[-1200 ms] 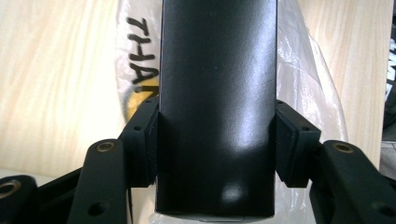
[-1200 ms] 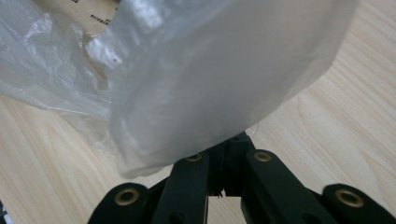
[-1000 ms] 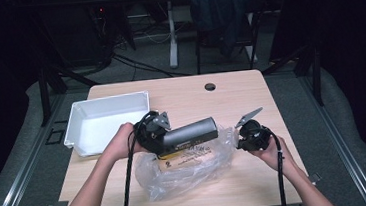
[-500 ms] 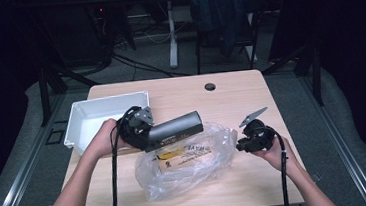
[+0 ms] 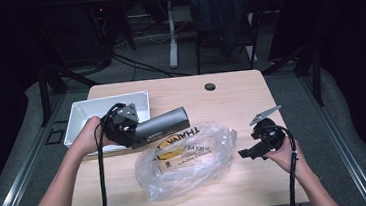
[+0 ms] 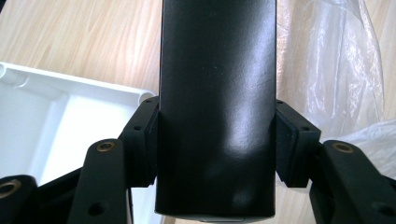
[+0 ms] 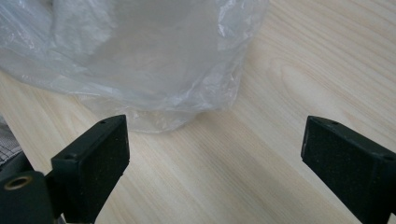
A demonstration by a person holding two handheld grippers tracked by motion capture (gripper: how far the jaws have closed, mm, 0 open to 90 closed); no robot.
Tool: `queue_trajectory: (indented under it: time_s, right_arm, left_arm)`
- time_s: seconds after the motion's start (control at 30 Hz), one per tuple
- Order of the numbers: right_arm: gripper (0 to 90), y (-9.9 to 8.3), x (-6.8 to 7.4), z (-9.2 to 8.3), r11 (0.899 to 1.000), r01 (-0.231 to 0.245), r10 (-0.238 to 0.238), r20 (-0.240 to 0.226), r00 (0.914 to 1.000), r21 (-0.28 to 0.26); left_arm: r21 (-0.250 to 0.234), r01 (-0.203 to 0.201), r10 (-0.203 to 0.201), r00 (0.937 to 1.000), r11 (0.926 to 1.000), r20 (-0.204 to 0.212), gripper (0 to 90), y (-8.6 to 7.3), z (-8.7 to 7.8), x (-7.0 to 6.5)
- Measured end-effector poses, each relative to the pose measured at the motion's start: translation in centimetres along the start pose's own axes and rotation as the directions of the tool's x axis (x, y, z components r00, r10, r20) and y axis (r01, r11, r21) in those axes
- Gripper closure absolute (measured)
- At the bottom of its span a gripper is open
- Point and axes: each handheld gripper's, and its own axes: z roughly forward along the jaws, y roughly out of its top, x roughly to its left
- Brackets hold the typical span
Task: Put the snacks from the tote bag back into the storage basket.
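Left tongs (image 6: 215, 140) pinching a dark tube (image 6: 215, 107) by its near end, pads pressed against both flanks, so that I carry it level above the worktop (image 5: 230, 91), between the white tray (image 5: 84, 116) and the clear plastic bag (image 5: 191, 157); the tube points toward the bag, and the end grip leaves its length free, which I judge suits setting it down in the tray. Right tongs (image 7: 215, 163) spread wide and holding nothing, low over bare wood just beside the bag's crumpled edge (image 7: 154, 65), held clear of the tube. A yellow printed pack lies inside the bag
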Motion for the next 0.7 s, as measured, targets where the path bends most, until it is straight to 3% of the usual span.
queue_trajectory:
  time_s: [0.27, 0.7]
  right_arm:
    - [7.5, -0.4, -0.4, 0.1, 1.000, -0.021, 0.021, -0.004, 0.9998, 0.009]
    - [8.1, -0.6, -0.8, 0.1, 0.999, -0.029, 0.029, 0.016, 0.9995, 0.019]
  left_arm:
    - [0.009, -0.001, 0.001, 0.9995, 1.0000, -0.031, 43.5, -1.0, -1.4, 0.8]
    - [0.023, 0.066, -0.064, 0.9946, 0.9976, -0.082, 43.5, -3.6, -3.5, 2.7]
